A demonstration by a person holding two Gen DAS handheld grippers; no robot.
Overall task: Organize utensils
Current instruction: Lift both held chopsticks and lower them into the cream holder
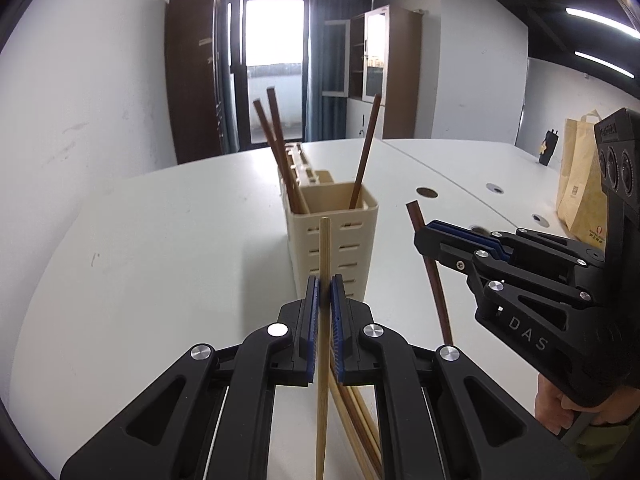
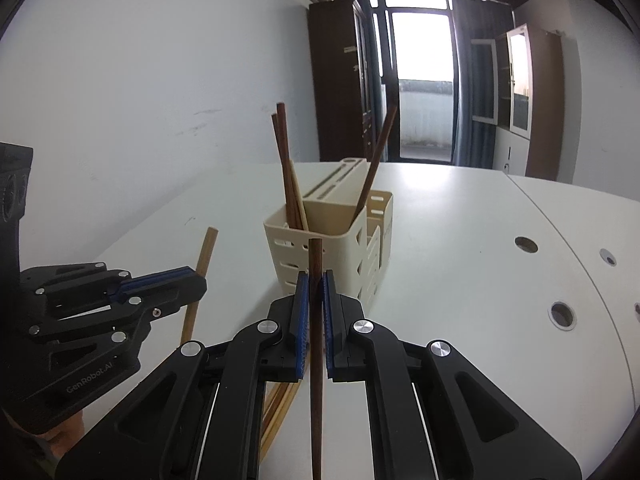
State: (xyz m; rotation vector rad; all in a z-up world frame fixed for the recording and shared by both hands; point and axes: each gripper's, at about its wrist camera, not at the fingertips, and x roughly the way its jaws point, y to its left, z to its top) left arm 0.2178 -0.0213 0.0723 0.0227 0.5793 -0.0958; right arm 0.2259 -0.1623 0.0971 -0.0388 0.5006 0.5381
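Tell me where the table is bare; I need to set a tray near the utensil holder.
Bare white table lies left of the cream utensil holder, toward the wall, and right of it up to the cable holes. It is crowded in front: loose chopsticks lie there, and each hand-held gripper, left and right, grips a chopstick.

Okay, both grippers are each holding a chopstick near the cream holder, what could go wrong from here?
1. The left gripper pinches the light chopstick with only a short tip above the pads; the long lower part could swing or slip.
2. The dark chopstick in the right gripper could knock the three dark chopsticks leaning in the utensil holder, or tip it.
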